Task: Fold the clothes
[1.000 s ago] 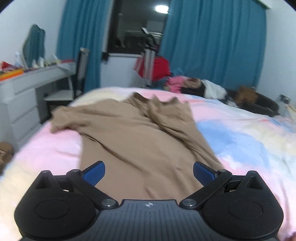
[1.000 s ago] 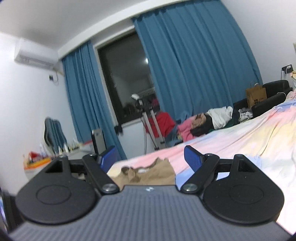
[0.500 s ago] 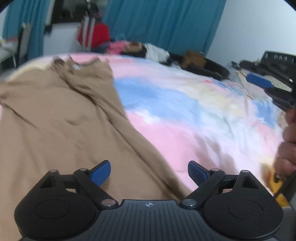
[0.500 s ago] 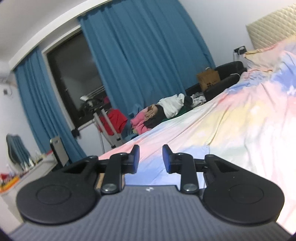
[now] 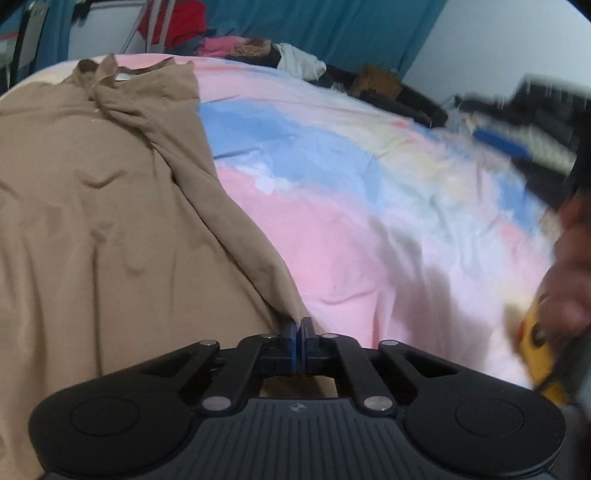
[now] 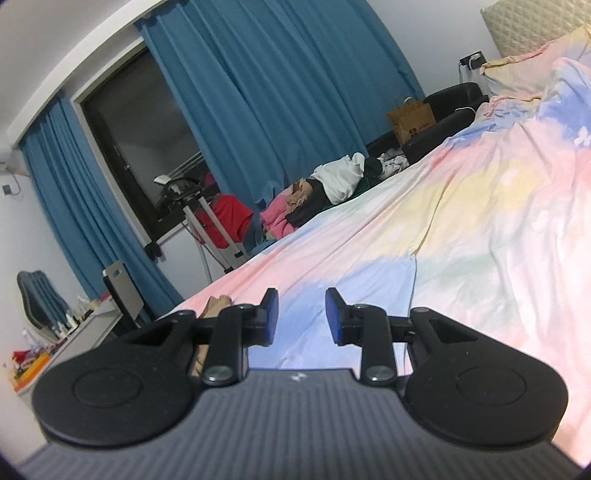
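Your left tool (image 5: 298, 332) is pinched shut on the hem corner of the tan cotton shirt (image 5: 110, 206), which lies lengthwise on the pastel patchwork bedspread (image 5: 369, 206), collar pointing away. Your right tool (image 6: 301, 314) hovers part-open above the bedspread, holding nothing.

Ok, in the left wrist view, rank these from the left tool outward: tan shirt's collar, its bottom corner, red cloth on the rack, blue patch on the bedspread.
1. Bottom corner, at the shut left tool.
2. Blue patch, middle of the bedspread.
3. Collar, far left end of the tan shirt.
4. Red cloth, beyond the bed.
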Demonstrator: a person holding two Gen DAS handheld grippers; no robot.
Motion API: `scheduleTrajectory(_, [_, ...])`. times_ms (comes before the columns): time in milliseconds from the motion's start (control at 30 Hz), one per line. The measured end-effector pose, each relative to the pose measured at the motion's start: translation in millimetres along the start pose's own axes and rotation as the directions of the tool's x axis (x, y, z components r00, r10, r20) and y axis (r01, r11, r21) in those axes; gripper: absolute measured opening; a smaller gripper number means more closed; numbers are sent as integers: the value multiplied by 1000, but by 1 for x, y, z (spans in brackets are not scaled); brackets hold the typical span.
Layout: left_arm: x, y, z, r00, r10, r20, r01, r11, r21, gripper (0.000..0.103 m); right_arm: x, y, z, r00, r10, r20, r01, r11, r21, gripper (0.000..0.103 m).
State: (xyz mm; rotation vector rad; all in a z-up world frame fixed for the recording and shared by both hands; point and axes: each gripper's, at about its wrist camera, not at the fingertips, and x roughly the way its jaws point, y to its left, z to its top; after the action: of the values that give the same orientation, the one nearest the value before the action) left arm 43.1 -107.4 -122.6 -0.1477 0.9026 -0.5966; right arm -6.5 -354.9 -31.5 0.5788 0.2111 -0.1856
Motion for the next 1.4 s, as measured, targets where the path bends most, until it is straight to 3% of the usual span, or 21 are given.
scheduleTrajectory(133, [-30,30,11,995,-98,-18,95,989,-114,1,5,12,-4,999,13,-36,-15,999,-34,32])
scheduleTrajectory(333, [-66,98,19,989,-146,-30,131,945,-299,1,12,30,-15,996,13,-91,-22,995,-101,32])
scheduleTrajectory(400, [-70,112,19,992,-115,-43,97,948,-304,1,16,35,-19,993,11,-114,-24,993,-117,32])
scheduleTrajectory(467, [-69,120,19,996,-39,-76,16,959,-282,1,19,40,-23,991,8,-133,-27,990,-136,32])
scheduleTrajectory(600, [-52,130,12,984,80,-158,-115,968,-223,1,24,55,-34,986,0,-168,-33,980,-194,32])
scheduleTrajectory(767, [-48,136,15,981,86,-175,-124,968,-219,4,25,73,-49,978,-3,-210,-56,961,-272,32])
scheduleTrajectory(833, [-55,139,18,983,59,-174,-102,964,-245,13,25,78,-53,974,2,-228,-68,957,-281,32])
scheduleTrajectory(900, [-65,143,24,986,22,-164,-66,961,-268,34,25,80,-56,969,11,-247,-81,958,-275,32])
scheduleTrajectory(1000, [-77,149,46,993,1,-115,-36,951,-307,56,29,83,-61,958,31,-284,-106,962,-253,32])
scheduleTrajectory(1100, [-73,152,86,999,14,-50,-29,950,-312,67,38,85,-68,944,42,-326,-125,964,-237,32])
scheduleTrajectory(1200, [-45,152,123,999,41,-14,-44,947,-318,76,53,86,-76,931,44,-361,-131,966,-222,32])
scheduleTrajectory(1400, [30,162,184,995,96,14,-85,930,-357,73,78,81,-85,929,52,-368,-132,972,-195,32])
